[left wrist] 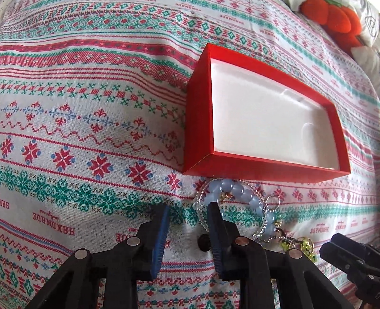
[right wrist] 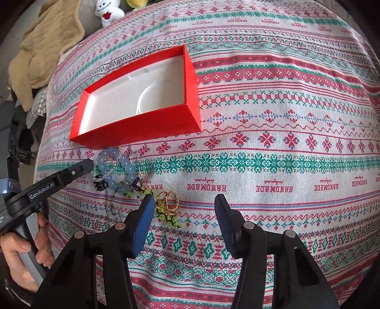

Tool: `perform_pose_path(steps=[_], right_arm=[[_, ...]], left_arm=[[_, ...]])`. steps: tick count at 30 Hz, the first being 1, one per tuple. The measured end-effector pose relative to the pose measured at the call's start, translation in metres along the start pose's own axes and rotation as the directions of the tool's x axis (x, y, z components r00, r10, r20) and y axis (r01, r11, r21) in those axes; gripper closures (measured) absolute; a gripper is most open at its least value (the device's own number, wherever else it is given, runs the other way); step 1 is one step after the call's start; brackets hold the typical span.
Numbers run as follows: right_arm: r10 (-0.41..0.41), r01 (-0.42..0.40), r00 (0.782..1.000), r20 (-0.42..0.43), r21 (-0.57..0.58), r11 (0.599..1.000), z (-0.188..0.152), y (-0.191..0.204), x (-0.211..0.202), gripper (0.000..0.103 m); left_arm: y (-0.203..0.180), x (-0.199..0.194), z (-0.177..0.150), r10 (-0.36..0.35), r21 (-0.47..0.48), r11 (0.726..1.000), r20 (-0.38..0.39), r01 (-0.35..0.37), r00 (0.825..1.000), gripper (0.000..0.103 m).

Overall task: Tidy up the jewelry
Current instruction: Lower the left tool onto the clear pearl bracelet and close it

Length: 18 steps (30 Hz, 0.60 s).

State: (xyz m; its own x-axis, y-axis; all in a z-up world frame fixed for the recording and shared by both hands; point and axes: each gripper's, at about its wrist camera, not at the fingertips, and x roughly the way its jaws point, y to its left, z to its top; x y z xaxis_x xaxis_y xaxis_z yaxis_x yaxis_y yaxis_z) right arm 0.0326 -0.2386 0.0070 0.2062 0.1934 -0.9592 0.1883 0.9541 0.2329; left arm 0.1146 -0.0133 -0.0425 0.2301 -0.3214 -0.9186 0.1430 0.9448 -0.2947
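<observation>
Red box empty, jewelry heaped just below it

Red cardboard walls and a white lining make up the jewelry box (right wrist: 135,95), which sits open on the cross-stitch patterned cloth (right wrist: 285,133) with nothing inside that I can see. From my right wrist camera the box lies at about 11 o'clock, and the jewelry pile sits just beneath its near wall, close to the lower left corner.

In that pile I make out a pale blue bead bracelet (right wrist: 118,166) on top, a thin silver chain (left wrist: 258,228) looped through it, a black beaded piece (right wrist: 101,184) at its 8 o'clock, a green beaded strand (right wrist: 166,214) trailing toward 5 o'clock, and a gold ring (right wrist: 169,198) resting against the green strand.

My left gripper (left wrist: 188,209) points steeply down at the pile. Its jaws stand a narrow gap apart with only cloth between them; the right-hand finger overlaps the blue bracelet, but I cannot tell whether it touches, and nothing is clamped. My right gripper (right wrist: 182,198) is about half open and holds nothing; the gold ring and green strand lie between its fingers, just beside the left finger (right wrist: 142,228).

At 8 o'clock in the right view, a hand (right wrist: 21,256) grips the left tool's handle. A beige blanket (right wrist: 45,45) and a white plush toy (right wrist: 108,10) lie beyond the cloth's far left edge.
</observation>
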Motion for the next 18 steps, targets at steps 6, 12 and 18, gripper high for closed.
perform_pose_path(steps=[6, 12, 18], right_arm=[[-0.004, 0.004, 1.000, 0.008, -0.012, 1.000, 0.004, 0.003, 0.001, 0.048], [0.002, -0.001, 1.000, 0.013, -0.014, 1.000, 0.000, 0.000, -0.006, 0.050], [0.019, -0.019, 1.000, 0.000, -0.023, 1.000, -0.007, 0.003, -0.005, 0.056]], left_arm=[[-0.009, 0.005, 0.001, 0.010, 0.006, 1.000, -0.010, -0.010, 1.000, 0.102], [-0.019, -0.013, -0.001, 0.014, 0.029, 0.999, 0.032, -0.014, 0.999, 0.103], [-0.017, -0.045, -0.012, 0.001, 0.053, 0.999, 0.083, -0.005, 0.997, 0.103]])
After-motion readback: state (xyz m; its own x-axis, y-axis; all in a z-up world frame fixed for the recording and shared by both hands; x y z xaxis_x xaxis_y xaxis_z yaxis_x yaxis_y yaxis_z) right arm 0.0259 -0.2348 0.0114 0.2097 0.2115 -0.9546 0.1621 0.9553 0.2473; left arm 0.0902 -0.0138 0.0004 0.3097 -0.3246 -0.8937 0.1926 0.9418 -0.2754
